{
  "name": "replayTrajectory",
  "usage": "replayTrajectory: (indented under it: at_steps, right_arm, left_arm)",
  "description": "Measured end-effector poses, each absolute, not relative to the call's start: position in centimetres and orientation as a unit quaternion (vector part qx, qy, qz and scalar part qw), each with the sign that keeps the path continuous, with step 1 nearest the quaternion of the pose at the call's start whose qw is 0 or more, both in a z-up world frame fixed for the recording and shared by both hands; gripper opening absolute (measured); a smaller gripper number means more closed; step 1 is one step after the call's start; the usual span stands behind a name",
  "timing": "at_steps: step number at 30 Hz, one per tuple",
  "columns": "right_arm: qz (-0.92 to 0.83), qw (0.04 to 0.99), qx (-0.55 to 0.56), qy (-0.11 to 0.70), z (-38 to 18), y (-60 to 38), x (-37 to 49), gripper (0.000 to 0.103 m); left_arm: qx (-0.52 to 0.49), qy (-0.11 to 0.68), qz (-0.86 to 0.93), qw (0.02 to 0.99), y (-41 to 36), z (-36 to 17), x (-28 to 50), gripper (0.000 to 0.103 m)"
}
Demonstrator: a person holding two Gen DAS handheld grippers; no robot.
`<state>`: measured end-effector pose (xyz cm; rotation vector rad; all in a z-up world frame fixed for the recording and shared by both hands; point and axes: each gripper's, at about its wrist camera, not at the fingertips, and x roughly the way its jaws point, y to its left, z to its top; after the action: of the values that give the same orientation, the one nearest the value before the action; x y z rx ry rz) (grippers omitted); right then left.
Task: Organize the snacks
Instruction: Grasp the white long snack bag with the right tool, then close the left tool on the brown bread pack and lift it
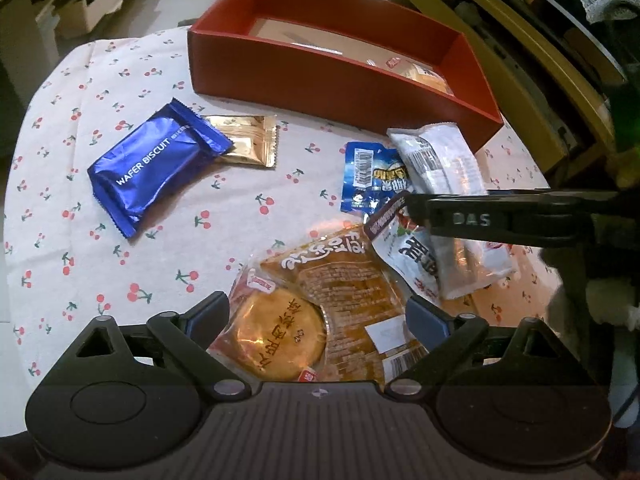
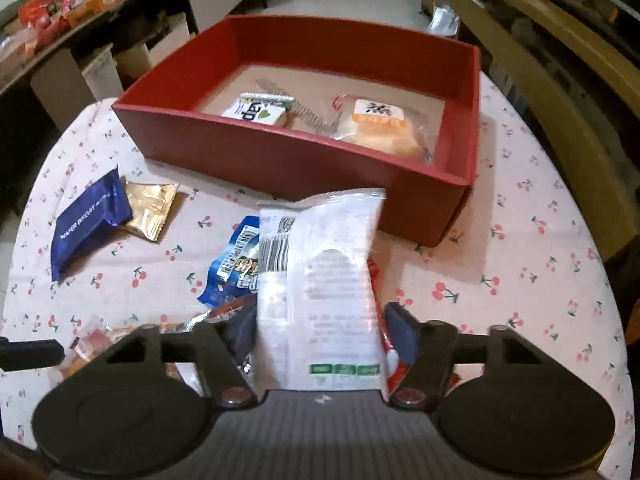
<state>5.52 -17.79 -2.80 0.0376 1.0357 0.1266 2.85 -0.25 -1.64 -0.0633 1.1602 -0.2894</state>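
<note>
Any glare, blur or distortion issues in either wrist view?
Left wrist: heavy fisheye bending of the red box; glare on the blue wafer packet. Right wrist: the white packet is washed out, its print blurred; same barrel distortion.

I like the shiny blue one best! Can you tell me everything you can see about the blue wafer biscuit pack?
The blue wafer biscuit pack is a puffy pillow-shaped wrapper of shiny deep-blue foil, with white letters reading WAFER BISCUIT and crimped zigzag ends. It looks sealed. It lies flat and slanted on the cherry-print tablecloth, in front of the red box but not touching it. One end overlaps the gold foil packet. No gripper touches it.
</note>
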Motion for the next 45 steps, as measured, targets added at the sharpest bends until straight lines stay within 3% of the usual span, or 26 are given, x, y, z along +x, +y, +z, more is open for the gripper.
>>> replayTrajectory:
  at_steps: [1, 6, 25, 32, 34, 35, 39, 40, 41, 42, 45]
  right_arm:
    - [0.058, 0.869, 0.021, 0.49, -2.6, -18.1, 5.2, 0.061]
    - [0.063, 0.873, 0.021, 0.483, -1.9, -19.3, 4.2, 0.054]
    - [0.091, 0.887, 0.056, 0.45, 0.8, -20.9, 2.0, 0.053]
    - [0.106, 0.893, 0.053, 0.435, 1.9, -20.5, 0.5, 0.053]
    - [0.108, 0.895, 0.053, 0.429, 2.4, -20.5, -0.2, 0.053]
    - [0.109, 0.896, 0.052, 0.426, 2.7, -20.5, -0.5, 0.053]
    - [0.112, 0.901, 0.055, 0.415, 3.9, -20.7, -1.7, 0.053]
    - [0.111, 0.903, 0.057, 0.411, 4.4, -20.8, -2.1, 0.053]
    - [0.109, 0.905, 0.06, 0.407, 4.7, -21.0, -2.3, 0.053]
    - [0.107, 0.906, 0.064, 0.404, 4.9, -21.2, -2.4, 0.053]
    - [0.097, 0.905, 0.078, 0.407, 4.8, -21.6, -1.9, 0.053]
  left_arm:
    - [-0.028, 0.546, -0.137, 0.826, -0.4, -1.6, 2.8, 0.097]
    - [-0.011, 0.54, -0.137, 0.83, -1.6, -1.1, 2.2, 0.097]
    - [0.053, 0.559, -0.108, 0.821, -5.4, -2.8, 1.0, 0.09]
    - [0.054, 0.568, -0.111, 0.814, -4.7, -2.0, -0.1, 0.069]
    - [0.071, 0.567, -0.104, 0.814, -4.5, -1.8, -0.7, 0.051]
    - [0.072, 0.569, -0.106, 0.812, -4.3, -1.8, -1.0, 0.05]
    - [0.08, 0.56, -0.094, 0.819, -4.1, -1.5, -1.5, 0.06]
    - [0.083, 0.556, -0.095, 0.821, -4.4, -1.4, -1.5, 0.068]
    - [0.087, 0.554, -0.102, 0.822, -4.8, -1.4, -1.5, 0.086]
    - [0.096, 0.549, -0.108, 0.823, -5.2, -1.5, -1.4, 0.092]
    - [0.125, 0.547, -0.116, 0.82, -6.5, -2.8, -0.6, 0.092]
